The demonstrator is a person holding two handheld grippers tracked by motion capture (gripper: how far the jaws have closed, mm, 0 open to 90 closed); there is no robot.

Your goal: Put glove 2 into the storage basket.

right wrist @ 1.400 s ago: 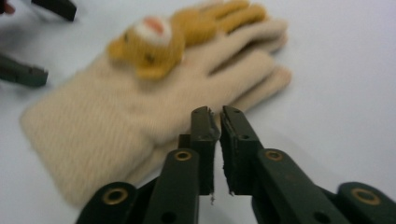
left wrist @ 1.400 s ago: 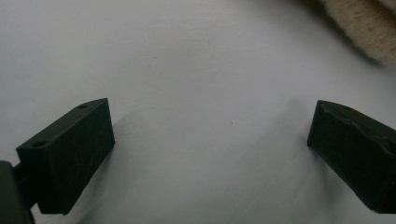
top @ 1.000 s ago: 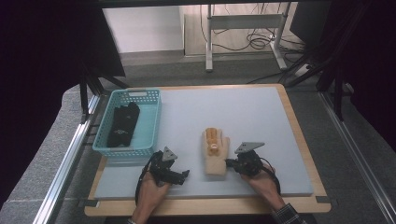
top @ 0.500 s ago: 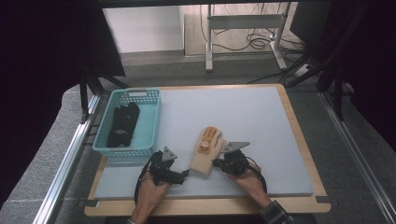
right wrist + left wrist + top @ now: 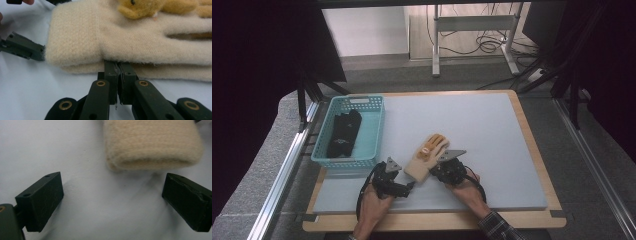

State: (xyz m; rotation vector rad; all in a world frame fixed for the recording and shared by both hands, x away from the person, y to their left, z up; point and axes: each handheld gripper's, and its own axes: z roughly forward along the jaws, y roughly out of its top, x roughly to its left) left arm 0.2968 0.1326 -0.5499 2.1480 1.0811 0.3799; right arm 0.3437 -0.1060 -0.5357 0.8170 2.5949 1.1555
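A cream knitted glove with orange fingers lies slanted on the grey mat, its cuff toward the near left. My right gripper is at the glove's right edge. In the right gripper view its jaws are pressed together, with the tips biting into the glove's side fold. My left gripper rests on the mat just short of the cuff. In the left gripper view its jaws stand wide apart, and the cuff lies a little ahead of them, untouched.
A teal basket holding black gloves stands at the mat's left side, close to my left hand. The wooden table edge runs along the front. Dark curtains and a metal rail flank the table.
The right gripper has slid left across the mat, dragging the glove with it and turning its cuff toward the left gripper. The left gripper has stayed in place.
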